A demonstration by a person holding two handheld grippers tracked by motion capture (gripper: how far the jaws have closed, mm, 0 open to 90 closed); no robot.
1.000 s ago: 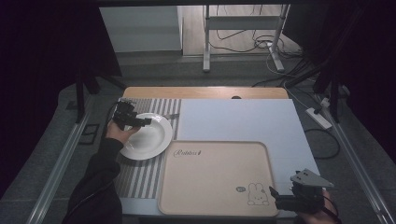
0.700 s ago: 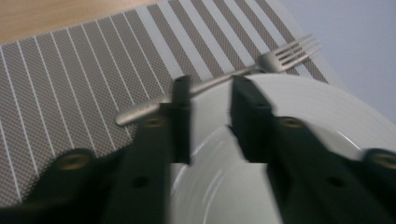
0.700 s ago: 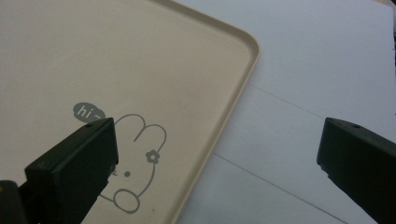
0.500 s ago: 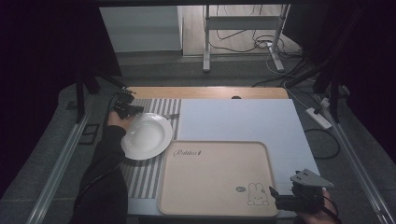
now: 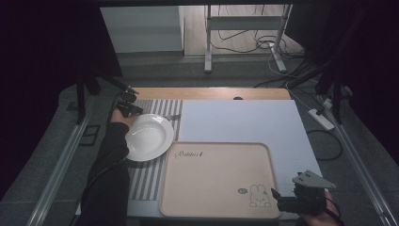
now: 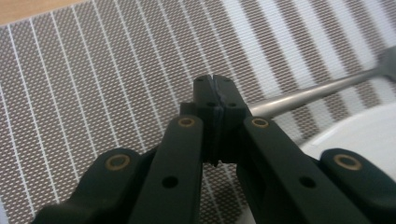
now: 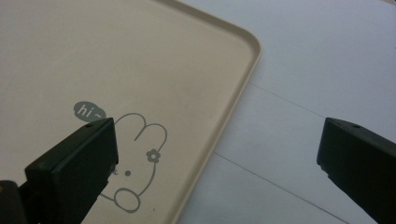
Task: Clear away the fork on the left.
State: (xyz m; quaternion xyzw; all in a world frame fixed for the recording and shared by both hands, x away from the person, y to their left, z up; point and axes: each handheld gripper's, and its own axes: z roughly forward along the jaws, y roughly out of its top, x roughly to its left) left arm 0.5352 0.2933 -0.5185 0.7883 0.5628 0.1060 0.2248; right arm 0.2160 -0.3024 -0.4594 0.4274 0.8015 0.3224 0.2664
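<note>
While your left gripper sits at the far left of the striped placemat, its jaws are pressed together on the handle end of a metal utensil, which lies on the mat just beyond the white plate. Your right gripper hovers, jaws spread wide, over the near right corner of the beige tray on the tabletop.

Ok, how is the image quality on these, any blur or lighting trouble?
High view: dark surround, table evenly lit, soft sheen on the plate. Left gripper view: mat sharp, the left hand-held gripper soft, the metal handle blurs toward the right edge. Right gripper view: tray sharp, the right hand-held gripper slightly soft, no glare.
</note>
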